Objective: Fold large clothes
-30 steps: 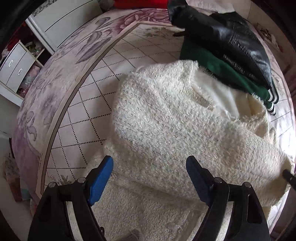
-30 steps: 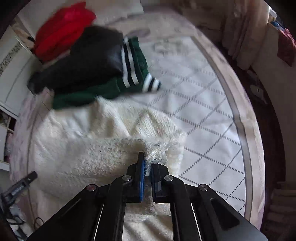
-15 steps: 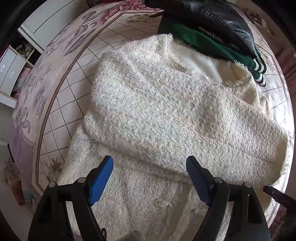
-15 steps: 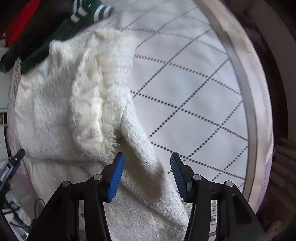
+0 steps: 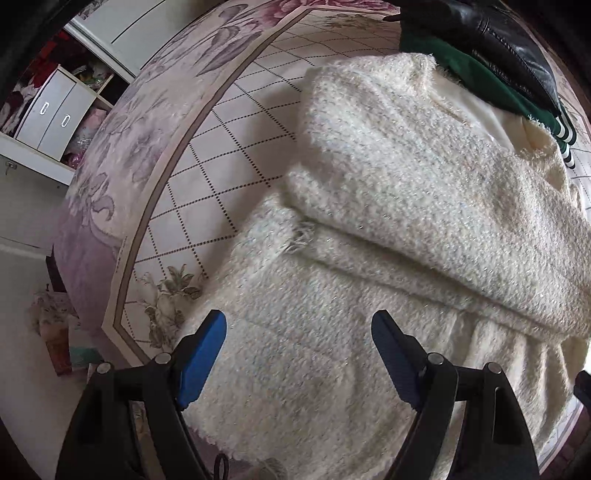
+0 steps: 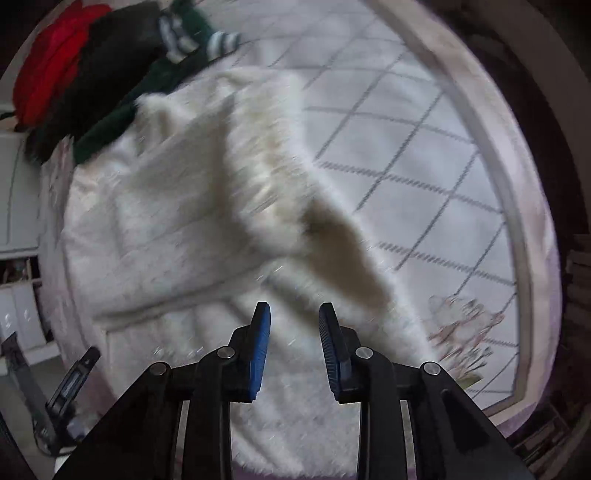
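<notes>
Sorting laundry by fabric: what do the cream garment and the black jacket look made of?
cream garment: looks like nubby bouclé or tweed weave, matte with glinting threads, frayed fuzzy edges. black jacket: likely leather or faux leather; smooth, glossy, stitched seams.

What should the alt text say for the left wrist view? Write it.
A fluffy cream coat lies partly folded on a bed with a diamond-patterned cover, the open left gripper hovering above its lower part. A green garment and a black leather jacket lie at its far edge.
</notes>
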Motion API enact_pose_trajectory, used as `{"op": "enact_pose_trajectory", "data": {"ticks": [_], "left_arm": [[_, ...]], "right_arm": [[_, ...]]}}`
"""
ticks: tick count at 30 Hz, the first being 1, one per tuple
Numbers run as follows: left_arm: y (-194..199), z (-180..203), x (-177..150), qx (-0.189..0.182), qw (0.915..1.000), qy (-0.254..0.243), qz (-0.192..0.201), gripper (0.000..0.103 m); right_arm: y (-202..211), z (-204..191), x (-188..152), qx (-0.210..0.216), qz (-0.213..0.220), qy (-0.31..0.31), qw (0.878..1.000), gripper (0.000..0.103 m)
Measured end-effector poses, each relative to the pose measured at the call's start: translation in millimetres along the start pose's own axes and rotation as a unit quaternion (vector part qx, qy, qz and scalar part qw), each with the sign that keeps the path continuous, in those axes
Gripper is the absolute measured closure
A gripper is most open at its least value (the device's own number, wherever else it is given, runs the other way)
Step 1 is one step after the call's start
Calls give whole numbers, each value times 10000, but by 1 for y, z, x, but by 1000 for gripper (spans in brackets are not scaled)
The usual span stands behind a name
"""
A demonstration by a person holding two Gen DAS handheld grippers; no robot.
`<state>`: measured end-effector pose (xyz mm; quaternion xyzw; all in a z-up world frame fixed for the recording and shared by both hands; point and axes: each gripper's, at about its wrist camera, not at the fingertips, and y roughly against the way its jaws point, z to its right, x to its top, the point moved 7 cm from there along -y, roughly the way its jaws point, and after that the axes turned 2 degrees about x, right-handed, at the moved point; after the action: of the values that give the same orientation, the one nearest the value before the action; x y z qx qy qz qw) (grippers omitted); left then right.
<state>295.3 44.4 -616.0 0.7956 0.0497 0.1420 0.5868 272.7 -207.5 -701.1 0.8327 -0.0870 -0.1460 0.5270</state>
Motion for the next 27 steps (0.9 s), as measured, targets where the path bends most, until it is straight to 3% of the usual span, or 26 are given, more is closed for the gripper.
{"op": "enact_pose_trajectory", "data": {"ticks": [3,7,8,10,14,18,20,22,24,27], "left_arm": [[-9,-14,-14,230,9996,-167,-42,23],[-30,-27,-38,376,9980,-435,-261,23],[-39,-28,-46,431,9969,-574,-321,23],[-53,-30,-56,445,9953,-748,-428,23],[-83,-30,-78,188,9933,-784,-830,23],[-84,-32,-79,74,9932,-812,-834,23],[-85,-35,-78,22,9930,-812,-852,23],[-80,-39,-76,25,9931,-837,-820,23],[-63,-42,-63,-64,9949,-739,-688,23],[-30,-38,-33,-326,9970,-539,-443,23]], "right_arm": [[-60,-44,-42,375,-951,369,9941,74],[-127,-69,-87,152,-1665,636,9839,74],[-137,-67,-92,-68,-1595,706,9846,76],[-136,-62,-93,-335,-1252,664,9893,92],[-119,-59,-103,-145,-943,304,9950,101],[-98,-92,-108,486,-726,419,9953,102],[-104,-108,-115,706,-919,649,9911,102],[-112,-104,-118,461,-1105,694,9904,102],[-103,-96,-110,512,-1322,463,9888,101],[-54,-83,-76,502,-1033,445,9924,95]]}}
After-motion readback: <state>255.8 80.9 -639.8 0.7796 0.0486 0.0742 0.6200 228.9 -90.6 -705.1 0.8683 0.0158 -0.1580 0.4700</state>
